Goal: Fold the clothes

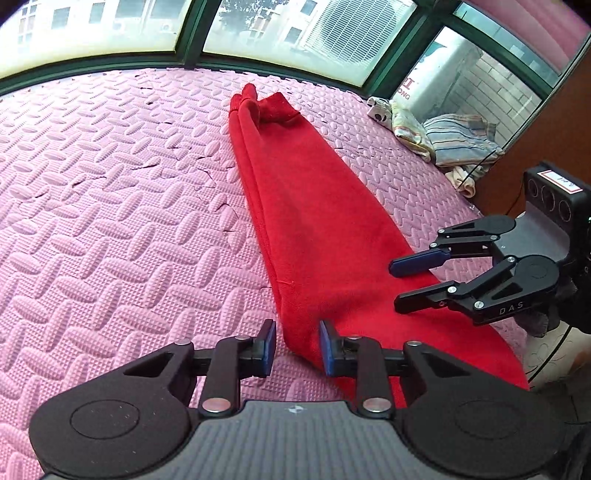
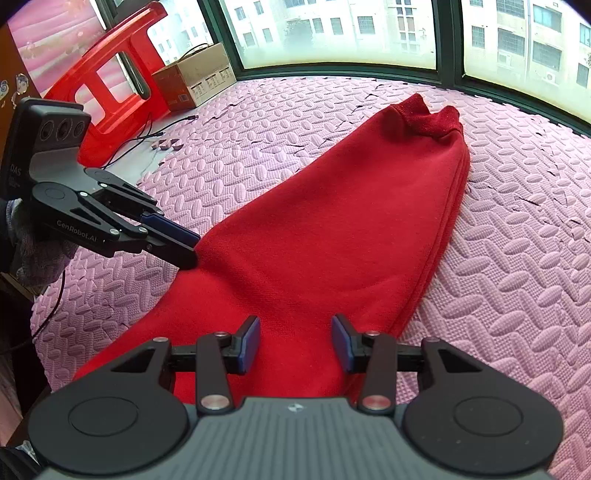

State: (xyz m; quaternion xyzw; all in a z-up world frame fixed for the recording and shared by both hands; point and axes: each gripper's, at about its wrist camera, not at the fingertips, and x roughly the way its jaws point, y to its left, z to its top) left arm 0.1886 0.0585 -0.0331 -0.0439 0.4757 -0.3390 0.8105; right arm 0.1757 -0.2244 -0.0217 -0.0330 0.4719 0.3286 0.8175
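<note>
A red sweater [image 1: 314,221] lies folded into a long narrow strip on the pink foam mat [image 1: 110,221], its collar at the far end. It also shows in the right wrist view [image 2: 332,229]. My left gripper [image 1: 297,345] is open, its jaws astride the strip's near left edge. In the right wrist view the left gripper [image 2: 194,249] touches the cloth's left edge. My right gripper [image 2: 295,341] is open over the near end of the sweater. In the left wrist view the right gripper [image 1: 393,286] is open over the strip's right edge.
A pile of striped cloths [image 1: 443,144] lies at the mat's far right by a wooden panel. A red plastic stool [image 2: 110,85], a cardboard box [image 2: 195,77] and a cable [image 2: 147,136] are off the mat's left side. Windows [image 2: 332,29] run behind.
</note>
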